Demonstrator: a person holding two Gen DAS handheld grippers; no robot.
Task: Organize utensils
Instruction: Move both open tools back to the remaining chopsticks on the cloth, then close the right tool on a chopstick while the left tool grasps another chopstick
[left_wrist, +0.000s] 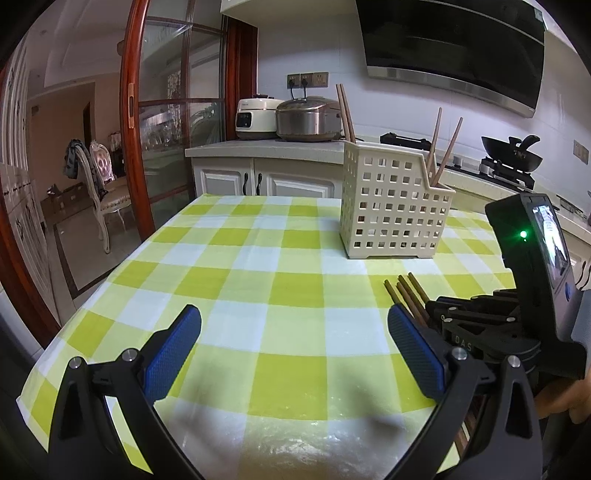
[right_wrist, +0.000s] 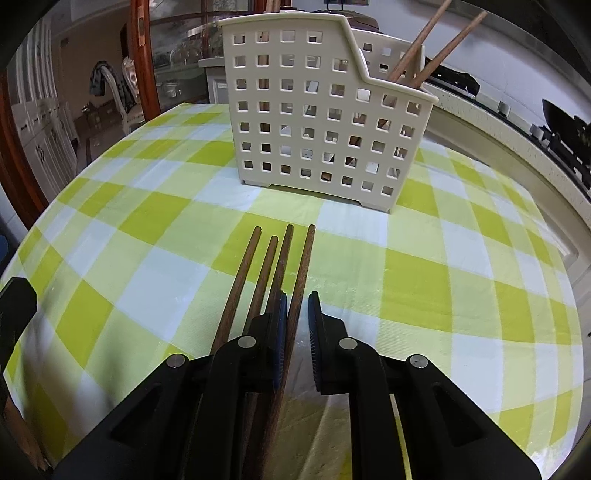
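Right tongs: pads drawn close together around the rightmost of four chopsticks; a narrow gap shows on the right pad's side, so whether that pad presses the stick cannot be told from this view.
Gripped chopstick: runs between the blue pads and points toward 12 o'clock, its tip past the pad ends.
Other three chopsticks: lie on the bench at the tongs' 10 to 11 o'clock, outside the left pad, fanned slightly, tips toward the basket.
Basket: cream, perforated, upright on the bench at 12 o'clock from the right tongs, well apart from the chopstick tips; two chopsticks lean in its lower compartment.
Left tongs: spread wide with nothing between them, above the bench.
Bench: covered with a green-and-white checked cloth.
Seen from the left tongs: the four chopsticks are at 2 o'clock, beside the right pad.
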